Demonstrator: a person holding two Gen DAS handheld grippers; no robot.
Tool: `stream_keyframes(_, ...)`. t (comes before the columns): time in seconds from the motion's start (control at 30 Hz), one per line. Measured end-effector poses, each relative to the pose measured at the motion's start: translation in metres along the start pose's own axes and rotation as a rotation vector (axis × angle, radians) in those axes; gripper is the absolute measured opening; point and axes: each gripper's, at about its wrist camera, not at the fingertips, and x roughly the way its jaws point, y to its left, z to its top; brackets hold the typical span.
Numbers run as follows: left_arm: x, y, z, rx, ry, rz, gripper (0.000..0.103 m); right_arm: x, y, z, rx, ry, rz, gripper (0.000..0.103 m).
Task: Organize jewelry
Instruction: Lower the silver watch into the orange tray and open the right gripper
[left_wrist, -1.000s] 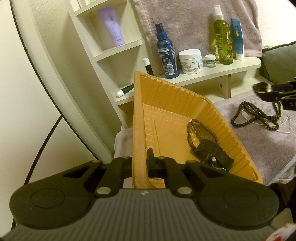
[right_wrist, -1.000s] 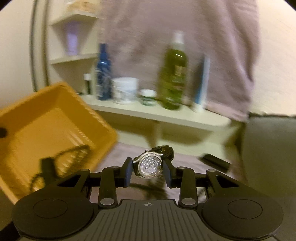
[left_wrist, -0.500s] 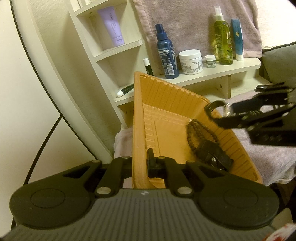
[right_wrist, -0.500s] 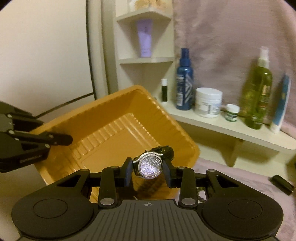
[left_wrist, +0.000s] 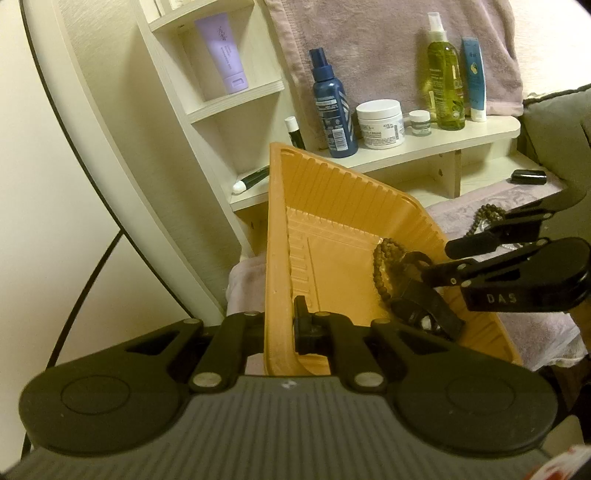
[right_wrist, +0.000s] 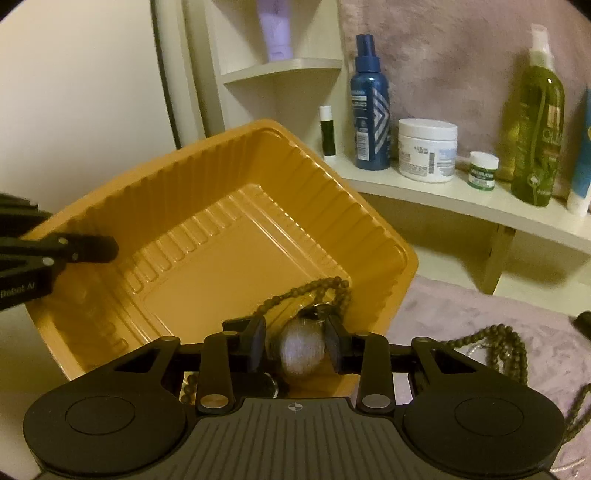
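My left gripper (left_wrist: 280, 325) is shut on the near rim of an orange ribbed tray (left_wrist: 332, 229) and holds it tilted. The tray holds a dark bead bracelet (left_wrist: 382, 258) and a black-strapped watch (left_wrist: 424, 314). My right gripper (right_wrist: 295, 347) is over the tray's right side, its jaws parted, with a silver-faced watch (right_wrist: 301, 349) blurred between the fingers and seemingly dropping. The right gripper also shows in the left wrist view (left_wrist: 439, 258). More dark beads (right_wrist: 498, 350) lie on the mauve towel (right_wrist: 461, 314).
A white shelf (left_wrist: 424, 155) behind the tray carries a blue spray bottle (left_wrist: 332, 110), a white jar (left_wrist: 380, 123), a small jar, a green bottle (left_wrist: 443, 74) and a blue tube. A lilac tube (left_wrist: 225, 55) stands on a higher shelf. A black clip (left_wrist: 528, 176) lies at right.
My right gripper has moved left and down over the tray with the silver watch and its jaws have parted. The watch is now blurred between them. My left gripper still holds the tray.
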Motion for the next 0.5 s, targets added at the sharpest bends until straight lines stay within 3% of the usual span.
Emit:
stream_keyframes(0.27,0.001,0.001,0.000,0.000,-0.001,0.001,0.006,-0.024,-0.008,-0.002,0.037,-0.047,-0.046,0.049)
stream_keyframes(0.5,0.000,0.002,0.000,0.000,-0.001,-0.001,0.006,-0.055,-0.034,-0.016,0.122,-0.076,-0.142,0.052)
